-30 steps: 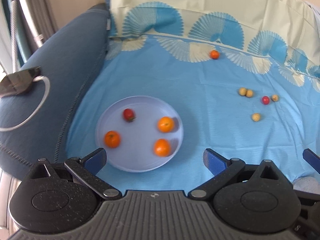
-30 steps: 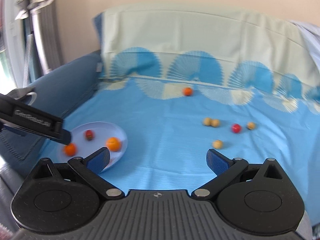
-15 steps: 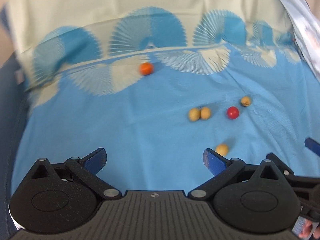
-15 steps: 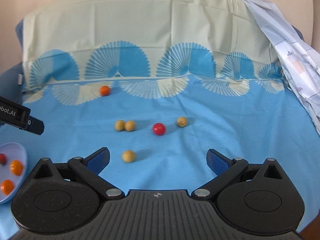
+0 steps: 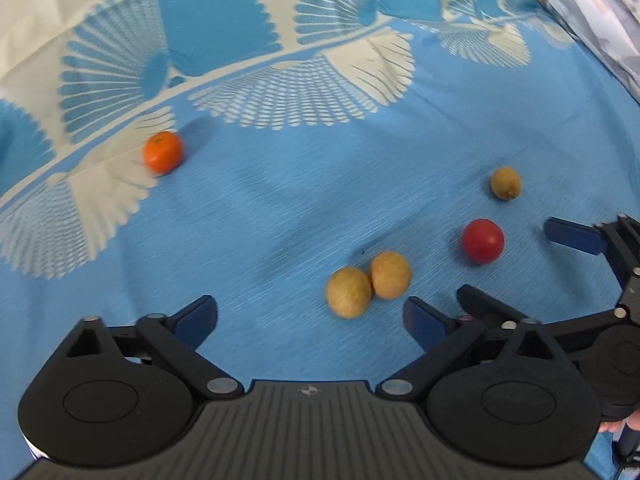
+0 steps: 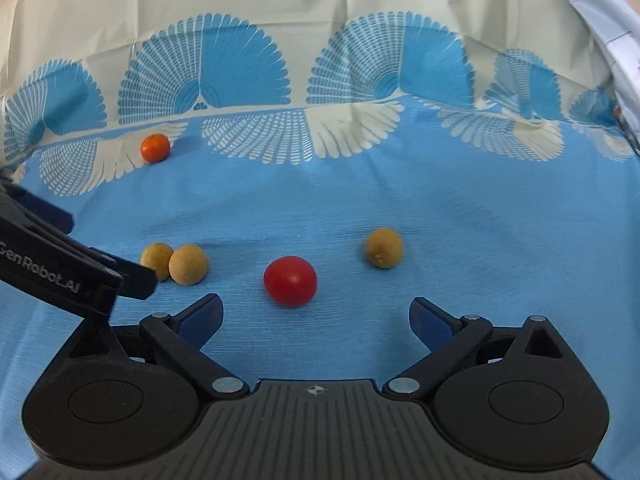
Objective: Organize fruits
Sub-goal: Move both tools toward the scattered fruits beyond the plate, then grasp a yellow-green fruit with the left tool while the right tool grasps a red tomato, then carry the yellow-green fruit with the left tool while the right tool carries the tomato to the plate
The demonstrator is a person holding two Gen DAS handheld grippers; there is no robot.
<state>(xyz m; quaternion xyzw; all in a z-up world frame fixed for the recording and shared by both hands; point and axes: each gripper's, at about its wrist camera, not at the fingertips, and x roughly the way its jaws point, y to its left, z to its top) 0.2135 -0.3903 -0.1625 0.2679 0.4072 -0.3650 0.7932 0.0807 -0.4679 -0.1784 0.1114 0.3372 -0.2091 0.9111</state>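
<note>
Both grippers closing slowly from wide, nothing gripped: left gripper (image 5: 310,316) above the touching pair of tan fruits (image 5: 368,282), right gripper (image 6: 316,318) just short of the red tomato (image 6: 290,280). Orange (image 6: 155,147) well apart on the bedsheet (image 6: 480,208).

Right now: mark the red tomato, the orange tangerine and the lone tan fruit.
red tomato (image 6: 290,281), right wrist view, centre of its body.
orange tangerine (image 6: 155,147), right wrist view, centre of its face.
lone tan fruit (image 6: 383,247), right wrist view, middle of its skin.

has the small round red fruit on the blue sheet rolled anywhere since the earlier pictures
No. In the right wrist view the small round red fruit lies between the touching pair of tan fruits and the lone tan fruit, as before; only the cameras moved closer.
</note>
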